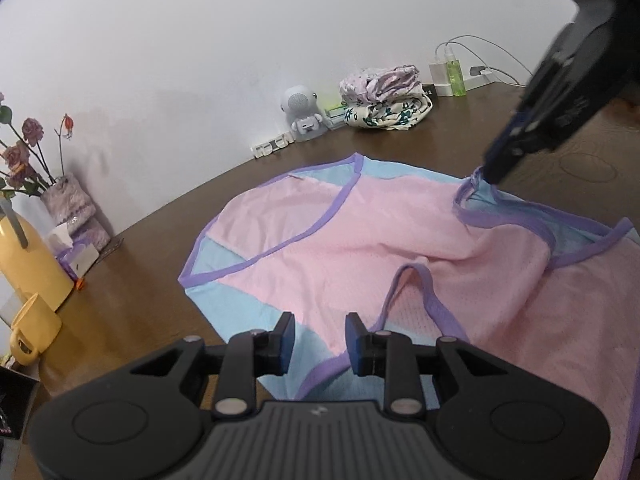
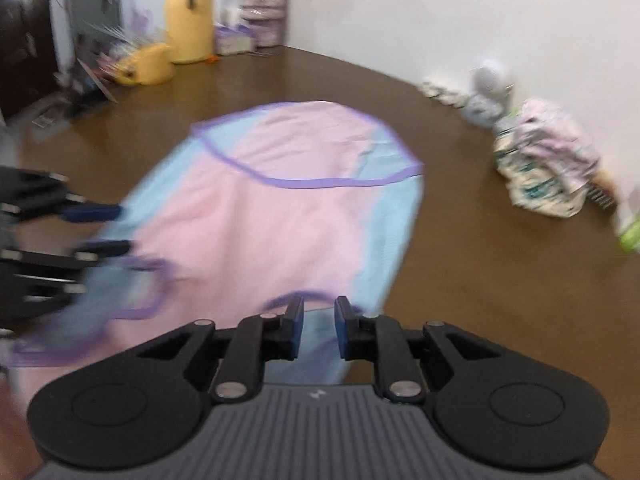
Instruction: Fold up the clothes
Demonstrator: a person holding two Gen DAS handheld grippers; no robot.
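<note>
A pink and light-blue sleeveless garment (image 1: 360,240) with purple trim lies spread on the brown table (image 1: 160,280). My left gripper (image 1: 321,338) hovers open over its near hem, with nothing between the pads. One purple shoulder strap (image 1: 408,276) loops just right of it. My right gripper (image 1: 490,172) comes down from the upper right, and the other strap (image 1: 470,196) rises to its tip. In the blurred right wrist view, my right gripper (image 2: 319,326) has its pads a little apart, with the purple strap (image 2: 298,295) at the fingertips. The left gripper (image 2: 102,230) is at the left.
Against the wall stand a pile of floral clothes (image 1: 384,98), a small white robot figure (image 1: 302,114), a green bottle (image 1: 456,72) and chargers. At the left are a yellow jug (image 1: 28,264), a yellow mug (image 1: 34,330) and a vase of roses (image 1: 68,204).
</note>
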